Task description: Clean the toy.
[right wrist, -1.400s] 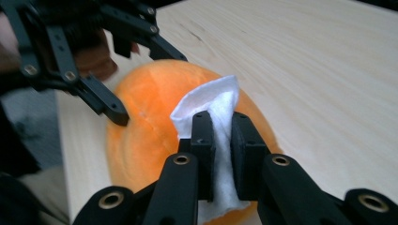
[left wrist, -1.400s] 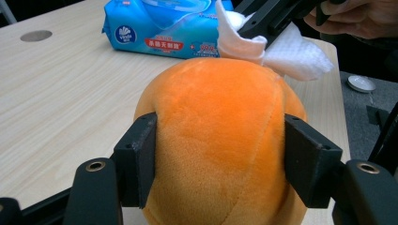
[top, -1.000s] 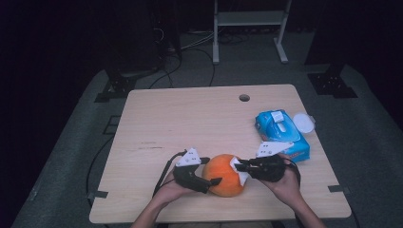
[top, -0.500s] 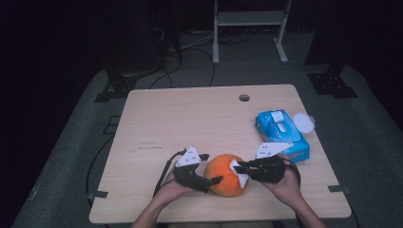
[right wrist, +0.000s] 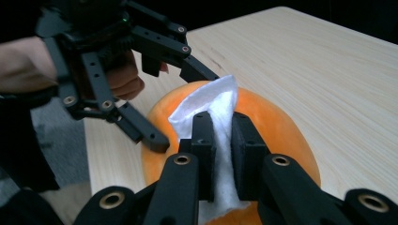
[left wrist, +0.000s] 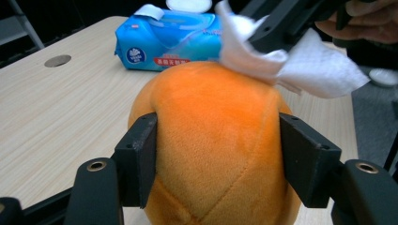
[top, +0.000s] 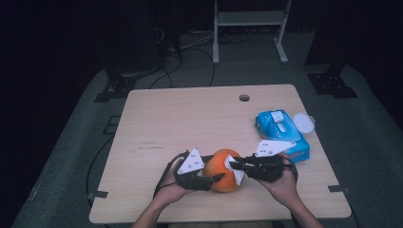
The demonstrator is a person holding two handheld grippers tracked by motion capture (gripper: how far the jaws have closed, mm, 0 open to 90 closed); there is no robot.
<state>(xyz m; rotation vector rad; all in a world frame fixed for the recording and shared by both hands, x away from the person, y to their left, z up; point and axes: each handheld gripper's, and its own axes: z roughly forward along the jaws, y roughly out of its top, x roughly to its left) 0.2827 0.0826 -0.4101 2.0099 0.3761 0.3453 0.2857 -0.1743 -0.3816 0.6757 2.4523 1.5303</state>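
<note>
1. High view: the orange plush ball [top: 224, 170] sits near the table [top: 190, 118]'s front edge.
2. Left gripper view: the left gripper [left wrist: 217, 140], jaws just closed, clamps the ball's sides.
3. Right gripper view: the right gripper [right wrist: 223, 140] pinches a white wipe [right wrist: 220, 112] against the ball.

Dim room, grey floor [top: 71, 142], metal stand [top: 249, 19] behind.

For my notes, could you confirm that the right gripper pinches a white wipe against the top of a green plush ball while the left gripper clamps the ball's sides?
Not quite: the plush ball is orange, not green, as the left gripper view shows. The rest holds: the right gripper pinches the white wipe on top, and the left gripper clamps the ball's sides.
</note>
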